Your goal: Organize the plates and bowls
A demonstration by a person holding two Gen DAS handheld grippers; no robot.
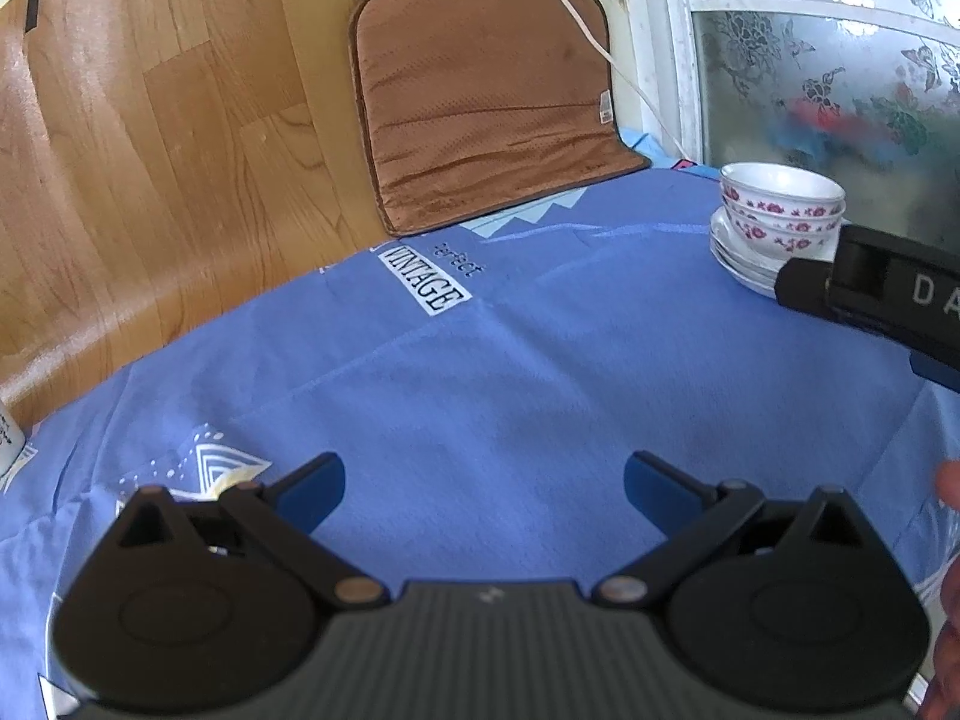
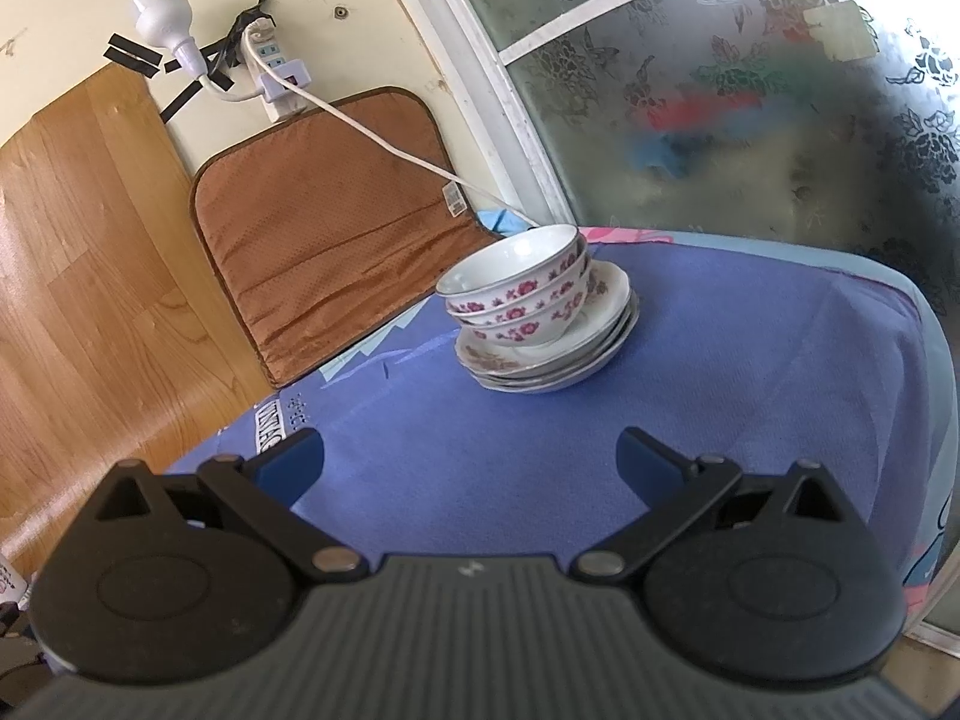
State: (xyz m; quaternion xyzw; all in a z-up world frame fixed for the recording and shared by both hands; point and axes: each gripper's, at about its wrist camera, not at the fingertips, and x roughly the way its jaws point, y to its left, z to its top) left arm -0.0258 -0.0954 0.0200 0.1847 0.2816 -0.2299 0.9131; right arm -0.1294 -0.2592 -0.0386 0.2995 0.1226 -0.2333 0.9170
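We hold the left gripper (image 1: 483,483) and right gripper (image 2: 470,456), jaws apart and empty, before the nested white rose-patterned bowls (image 2: 519,294) atop stacked white plates (image 2: 540,363); any lift should grip rims squarely.

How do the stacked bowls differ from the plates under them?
The bowls are deep with pink-red flower bands outside; the plates are shallow with faded brownish flowers near the rim. The bowls sit nested on top and lean slightly; the plates lie flat on the blue cloth. Both are white and share one pile.
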